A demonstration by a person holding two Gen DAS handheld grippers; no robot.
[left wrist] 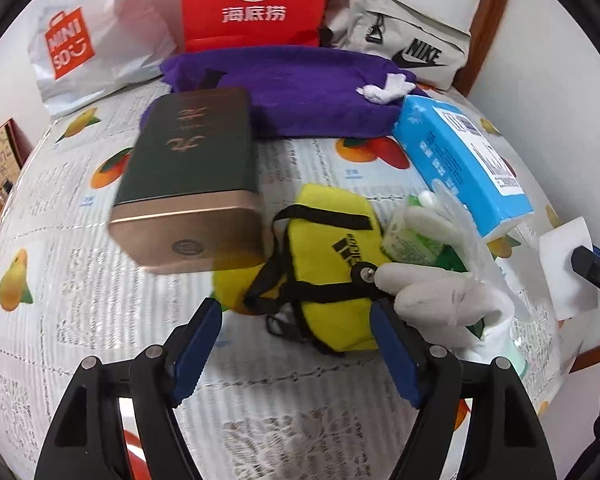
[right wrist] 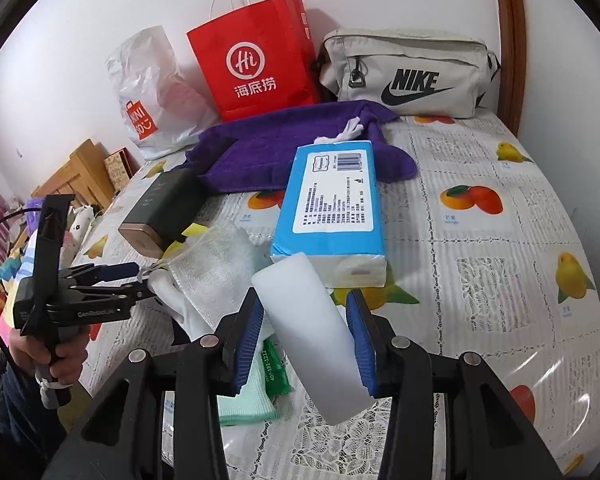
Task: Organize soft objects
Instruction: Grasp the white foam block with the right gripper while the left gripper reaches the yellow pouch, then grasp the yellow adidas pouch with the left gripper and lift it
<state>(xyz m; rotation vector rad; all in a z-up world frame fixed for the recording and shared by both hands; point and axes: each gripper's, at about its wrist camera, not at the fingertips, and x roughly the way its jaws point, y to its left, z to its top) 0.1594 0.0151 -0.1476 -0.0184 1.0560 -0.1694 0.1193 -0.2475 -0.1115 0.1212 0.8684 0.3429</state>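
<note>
Fruit-patterned tablecloth [right wrist: 480,240] covers a table crowded with bags along the wall. Right gripper [right wrist: 306,340] clamps a white foam block [right wrist: 316,332] between both pads, lifted clear, probably for sorting. Left gripper [left wrist: 296,344] hangs wide open and empty over a yellow pouch [left wrist: 328,264] beside white gloves [left wrist: 432,296], seemingly next.

towel [left wrist: 308,92] purple | pouch [left wrist: 332,264] yellow, black straps | tissue pack [right wrist: 332,208] blue-white | tablecloth [right wrist: 500,240] white, fruit print
</note>
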